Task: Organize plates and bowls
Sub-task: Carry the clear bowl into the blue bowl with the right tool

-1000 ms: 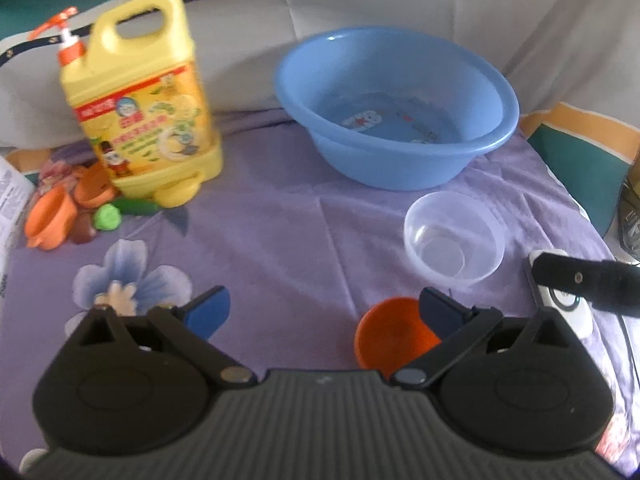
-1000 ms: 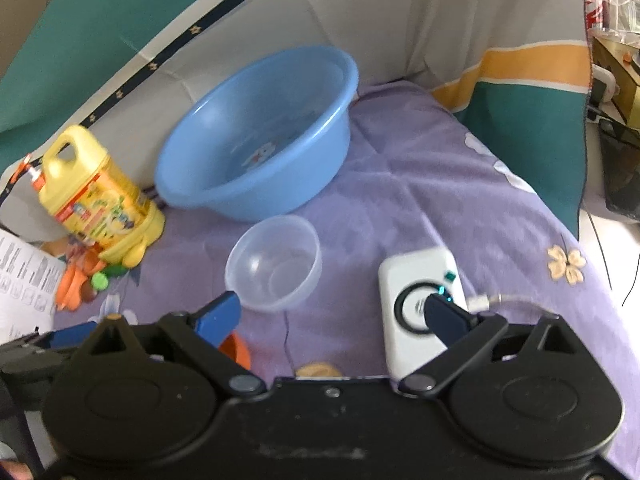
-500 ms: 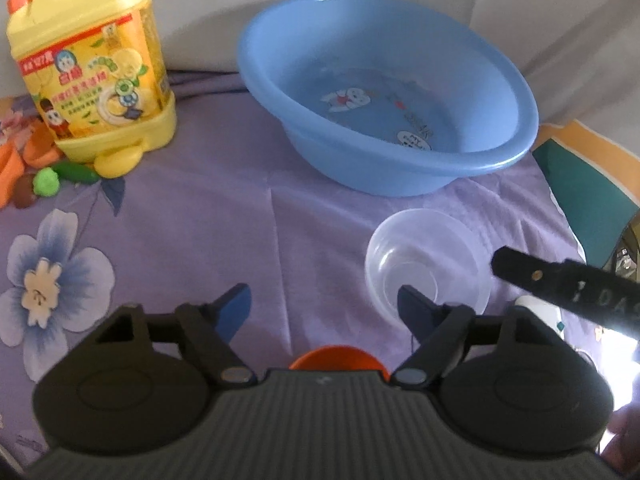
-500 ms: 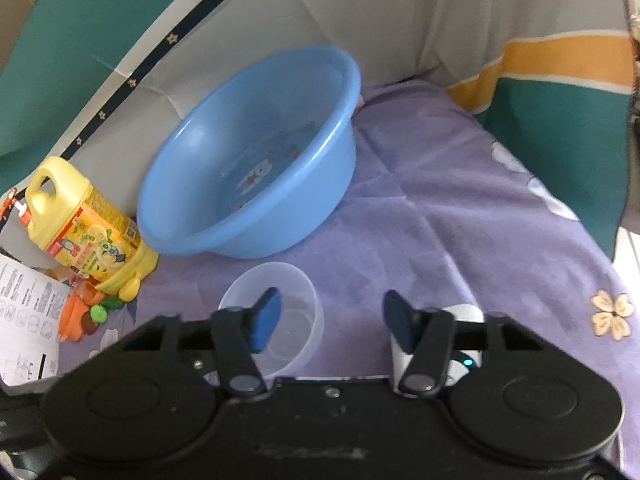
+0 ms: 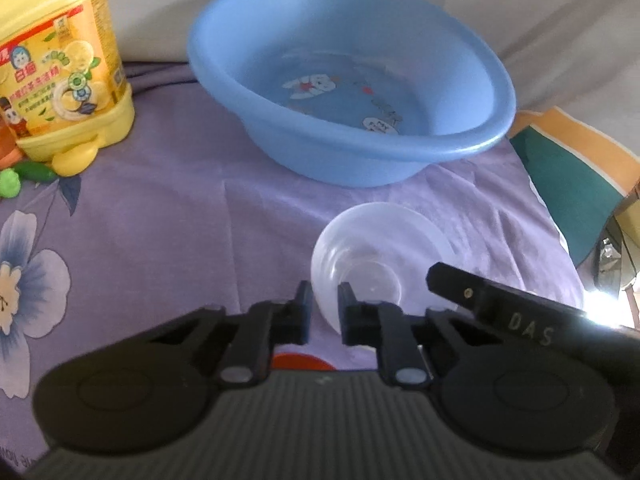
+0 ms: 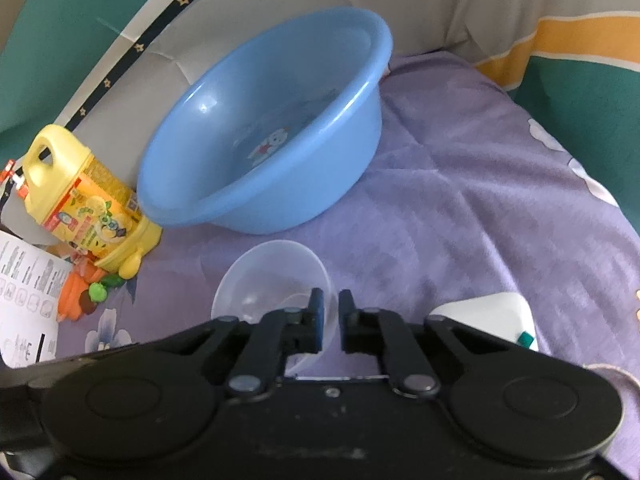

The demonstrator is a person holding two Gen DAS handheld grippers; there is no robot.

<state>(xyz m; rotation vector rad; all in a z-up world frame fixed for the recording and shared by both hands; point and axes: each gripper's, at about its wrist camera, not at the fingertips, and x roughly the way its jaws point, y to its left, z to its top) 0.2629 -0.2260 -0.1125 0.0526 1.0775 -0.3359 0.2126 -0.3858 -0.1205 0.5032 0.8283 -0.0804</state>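
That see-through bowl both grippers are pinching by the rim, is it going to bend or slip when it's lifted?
The clear bowl looks thin and plastic, so probably light and a little flexible at the rim. It already sits tilted, so it may swing or twist. The left gripper and right gripper pinch opposite rim edges; the smooth wall could slip.

Home: floral bedsheet (image 5: pixel 160 240), washbasin (image 5: pixel 348 80)

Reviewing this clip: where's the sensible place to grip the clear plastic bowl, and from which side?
By its thin rim, from above on the near side. The clear bowl sits open-side up, with a wall a pad can straddle. Both the left gripper and right gripper are shut on that rim.
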